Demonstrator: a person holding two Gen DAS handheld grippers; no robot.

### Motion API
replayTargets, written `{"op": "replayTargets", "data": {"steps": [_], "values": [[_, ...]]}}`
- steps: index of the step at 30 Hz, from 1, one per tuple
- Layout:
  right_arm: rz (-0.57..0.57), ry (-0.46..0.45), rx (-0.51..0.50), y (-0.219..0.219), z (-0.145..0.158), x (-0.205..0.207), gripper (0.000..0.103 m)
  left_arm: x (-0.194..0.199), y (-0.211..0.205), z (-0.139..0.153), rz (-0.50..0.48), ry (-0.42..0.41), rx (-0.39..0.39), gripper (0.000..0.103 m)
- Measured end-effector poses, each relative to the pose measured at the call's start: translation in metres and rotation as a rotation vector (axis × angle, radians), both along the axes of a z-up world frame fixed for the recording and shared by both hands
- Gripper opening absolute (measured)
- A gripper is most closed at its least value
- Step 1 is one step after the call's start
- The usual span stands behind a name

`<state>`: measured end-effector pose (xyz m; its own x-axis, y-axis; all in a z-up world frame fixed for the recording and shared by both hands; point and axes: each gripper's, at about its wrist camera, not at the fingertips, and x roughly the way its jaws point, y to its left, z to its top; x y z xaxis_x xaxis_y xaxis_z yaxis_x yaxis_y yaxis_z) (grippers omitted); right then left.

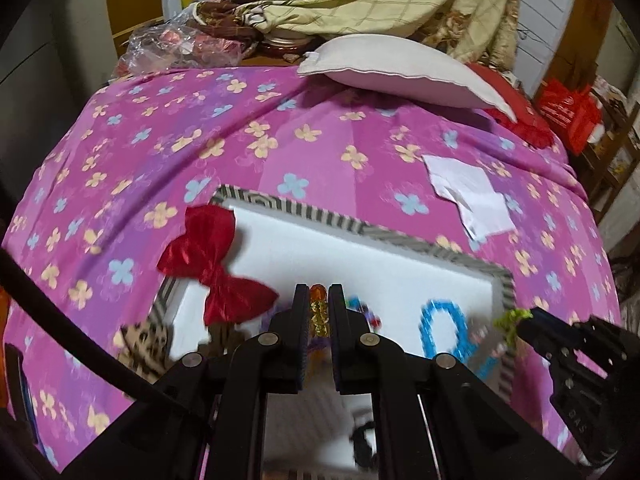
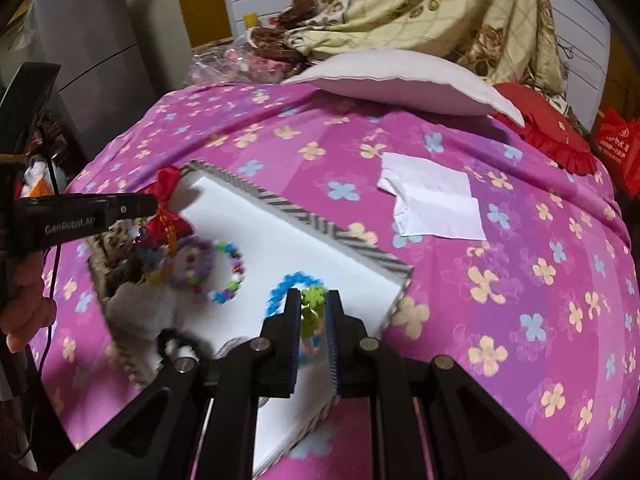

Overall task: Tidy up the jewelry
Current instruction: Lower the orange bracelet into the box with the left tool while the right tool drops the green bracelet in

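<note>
— What do the left tongs point(image 1: 319, 300) hold?
— An amber bead strand point(image 1: 319, 312), clamped, over the white tray point(image 1: 360, 252) (on the bed).
— The right tongs point(image 2: 313, 300)?
— Pinching a green beaded piece point(image 2: 313, 298).

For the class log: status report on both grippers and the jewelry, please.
Left gripper shut on orange bead string. Right gripper shut on green bead piece. Both over white tray; blue bracelet and red bow below.

White lettering "GenRobot.AI" is printed on the side of the left gripper point(image 2: 132, 204); no other text is legible.
</note>
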<state>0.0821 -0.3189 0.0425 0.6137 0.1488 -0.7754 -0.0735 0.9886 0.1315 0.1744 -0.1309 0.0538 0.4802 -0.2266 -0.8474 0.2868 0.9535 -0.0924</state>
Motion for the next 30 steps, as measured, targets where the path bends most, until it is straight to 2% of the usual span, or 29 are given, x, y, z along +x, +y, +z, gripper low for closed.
{"op": "replayTargets", "data": {"steps": [8,12,16,17,19,21,25,30], "values": [[-0.043,0.03,-0.052,-0.012,-0.027,0.036,0.012,0.043,-0.001,-0.03,0.054,0.053,0.004,0.03],[-0.049,0.042,-0.057,-0.013,-0.04,0.042,0.012,0.051,0.003,-0.048,0.078,0.089,0.03,0.03],[-0.057,0.041,-0.045,-0.013,-0.045,0.042,0.013,0.054,0.007,-0.058,0.087,0.118,0.01,0.03],[-0.055,0.038,-0.045,-0.012,-0.044,0.042,0.015,0.053,0.007,-0.058,0.084,0.118,0.012,0.031],[-0.056,0.029,-0.048,-0.01,-0.041,0.039,0.025,0.051,0.006,-0.058,0.075,0.115,0.016,0.038],[-0.06,0.019,-0.034,-0.01,-0.037,0.033,0.037,0.048,0.006,-0.057,0.069,0.117,0.012,0.043],[-0.056,-0.01,-0.015,-0.004,-0.024,0.017,0.04,0.036,0.008,-0.049,0.058,0.094,0.016,0.047],[-0.041,-0.045,0.013,0.011,-0.013,-0.01,0.049,0.007,0.016,-0.033,0.055,0.015,0.041,0.047]]}}
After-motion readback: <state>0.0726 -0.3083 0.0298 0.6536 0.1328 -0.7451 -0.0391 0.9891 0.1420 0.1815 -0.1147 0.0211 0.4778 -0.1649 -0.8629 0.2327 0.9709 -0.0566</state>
